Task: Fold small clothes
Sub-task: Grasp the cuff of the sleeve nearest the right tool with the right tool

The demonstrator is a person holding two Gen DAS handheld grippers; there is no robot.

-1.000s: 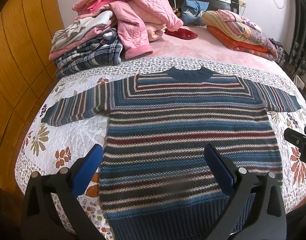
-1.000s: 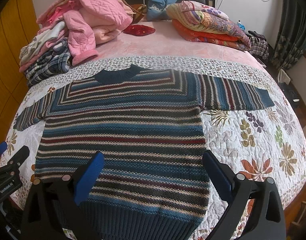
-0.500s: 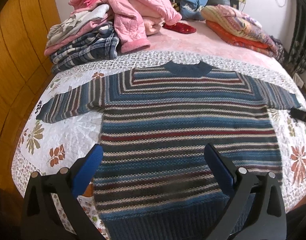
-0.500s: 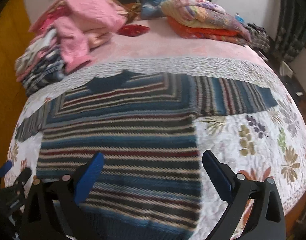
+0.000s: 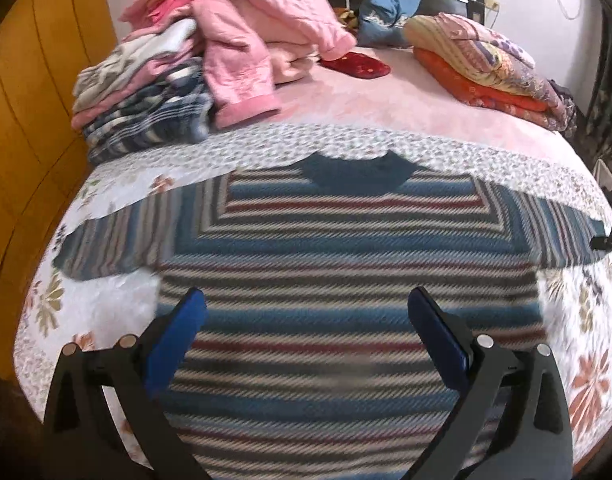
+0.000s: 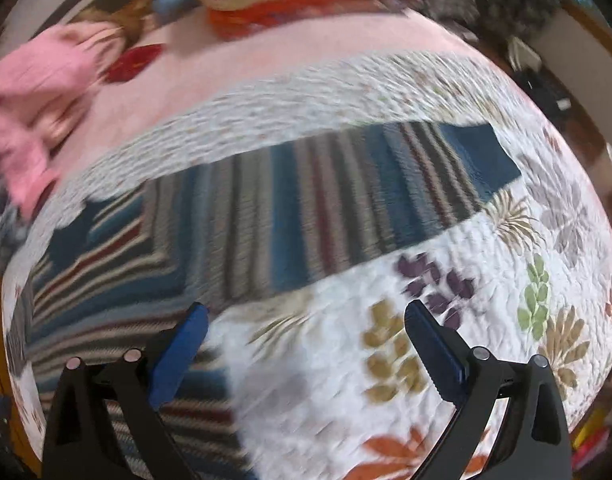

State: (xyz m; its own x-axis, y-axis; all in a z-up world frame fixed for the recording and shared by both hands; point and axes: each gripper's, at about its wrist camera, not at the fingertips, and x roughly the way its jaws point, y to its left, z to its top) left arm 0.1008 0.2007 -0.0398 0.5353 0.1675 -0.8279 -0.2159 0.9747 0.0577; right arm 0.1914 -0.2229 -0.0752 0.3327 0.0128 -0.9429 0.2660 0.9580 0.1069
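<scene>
The striped sweater (image 5: pixel 346 264) lay flat on the floral quilt (image 6: pixel 446 320), both sleeves spread out. The left gripper (image 5: pixel 306 304) hung above its body, the right gripper (image 6: pixel 304 316) near 1 sleeve; both jaws were wide apart, holding nothing.

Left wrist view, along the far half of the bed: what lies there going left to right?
Pile of clothes → red item → folded quilts. The blue pillow sits behind, so I leave it out.
</scene>
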